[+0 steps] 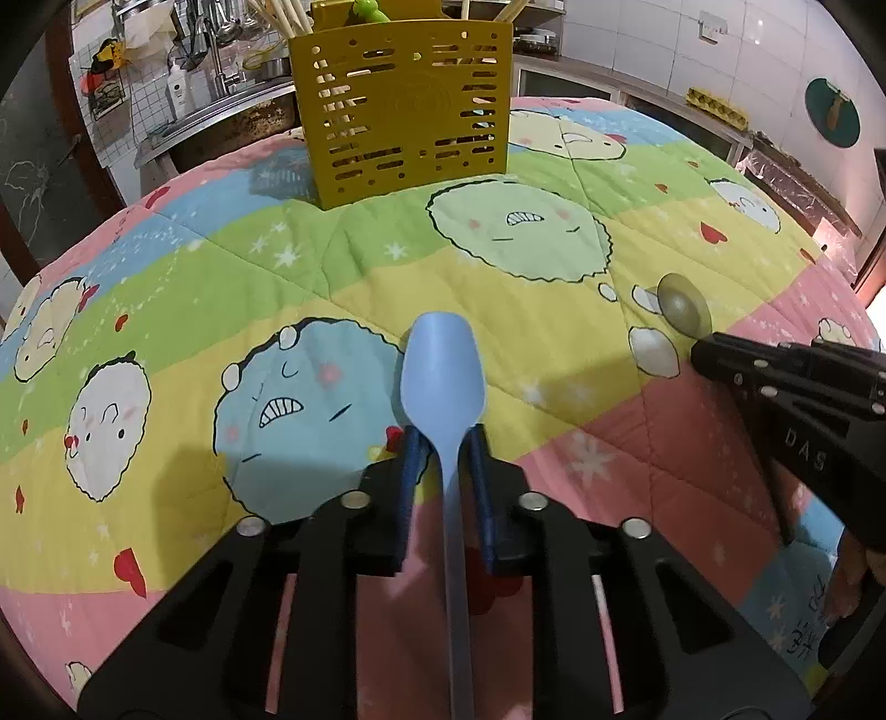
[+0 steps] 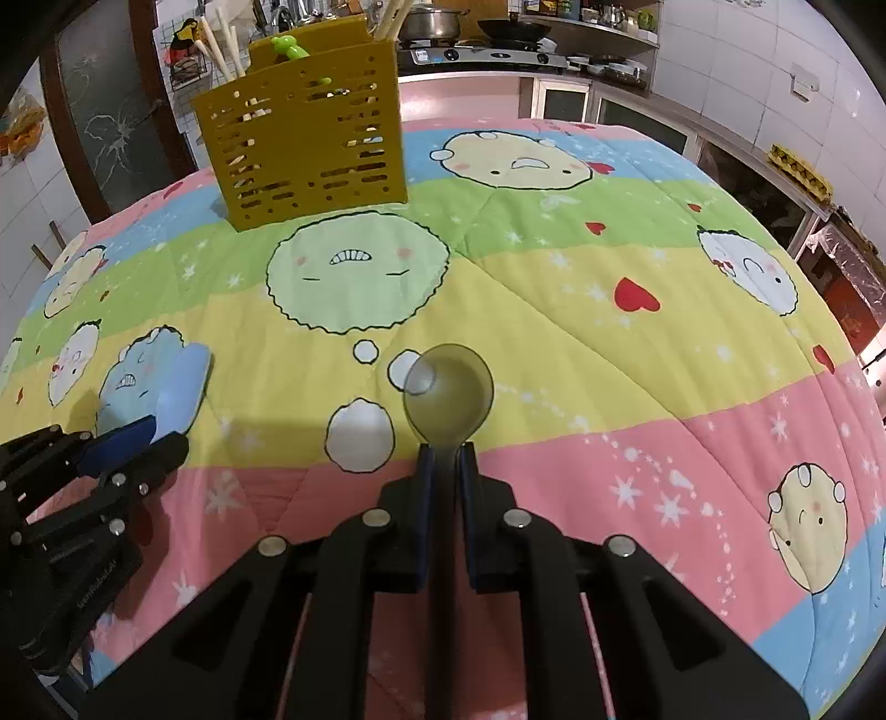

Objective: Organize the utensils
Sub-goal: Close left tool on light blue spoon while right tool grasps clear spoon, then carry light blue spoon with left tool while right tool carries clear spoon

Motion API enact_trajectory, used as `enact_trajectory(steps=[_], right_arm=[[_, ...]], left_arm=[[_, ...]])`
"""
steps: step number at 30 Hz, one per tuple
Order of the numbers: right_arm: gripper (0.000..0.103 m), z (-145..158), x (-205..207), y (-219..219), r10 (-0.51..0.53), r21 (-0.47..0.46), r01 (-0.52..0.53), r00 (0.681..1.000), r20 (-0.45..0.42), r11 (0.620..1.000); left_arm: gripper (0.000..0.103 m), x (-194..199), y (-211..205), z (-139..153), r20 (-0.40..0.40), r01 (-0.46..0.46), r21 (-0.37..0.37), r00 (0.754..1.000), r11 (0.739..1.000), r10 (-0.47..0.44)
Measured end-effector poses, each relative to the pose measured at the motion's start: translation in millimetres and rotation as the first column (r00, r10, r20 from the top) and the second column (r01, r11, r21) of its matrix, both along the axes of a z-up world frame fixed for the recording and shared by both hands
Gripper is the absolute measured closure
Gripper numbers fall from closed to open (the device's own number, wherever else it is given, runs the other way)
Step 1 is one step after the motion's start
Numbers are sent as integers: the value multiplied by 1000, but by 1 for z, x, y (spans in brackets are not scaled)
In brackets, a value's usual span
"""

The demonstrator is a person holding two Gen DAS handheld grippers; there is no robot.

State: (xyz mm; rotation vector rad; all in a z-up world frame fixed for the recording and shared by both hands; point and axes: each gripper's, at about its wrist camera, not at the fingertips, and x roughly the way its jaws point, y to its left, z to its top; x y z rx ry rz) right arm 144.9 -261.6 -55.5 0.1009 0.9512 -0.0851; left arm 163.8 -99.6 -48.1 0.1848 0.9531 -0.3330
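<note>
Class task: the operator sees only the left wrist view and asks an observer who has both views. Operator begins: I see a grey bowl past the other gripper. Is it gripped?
Observer: Yes, the right gripper is shut on the grey spoon by its neck.
Operator: Anything green in the yellow holder?
Observer: A green utensil handle pokes from the yellow holder.
Operator: What's behind it?
Observer: A stove with a lidded metal pot.

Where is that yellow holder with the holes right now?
The yellow holder stands upright at the far edge of the quilt, ahead of both spoons; in the right wrist view it sits up left.
</note>
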Motion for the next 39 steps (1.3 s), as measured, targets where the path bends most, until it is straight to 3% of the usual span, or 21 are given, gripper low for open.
enact_trajectory(steps=[8, 17, 28, 39], right_arm=[[94, 9, 4, 0, -6, 26, 5, 999, 38, 1000], [94, 26, 9, -3, -24, 77, 14, 991, 132, 997], [94, 49, 29, -7, -37, 103, 12, 968, 249, 995], [94, 84, 57, -11, -31, 120, -21, 911, 412, 993]], left_arm=[[93, 4, 7, 6, 30, -17, -39, 999, 999, 18], [94, 10, 17, 34, 142, -64, -103, 987, 993, 79], [94, 27, 30, 63, 280, -104, -191, 947, 976, 156], [94, 61, 29, 92, 388, -103, -232, 902, 967, 189]])
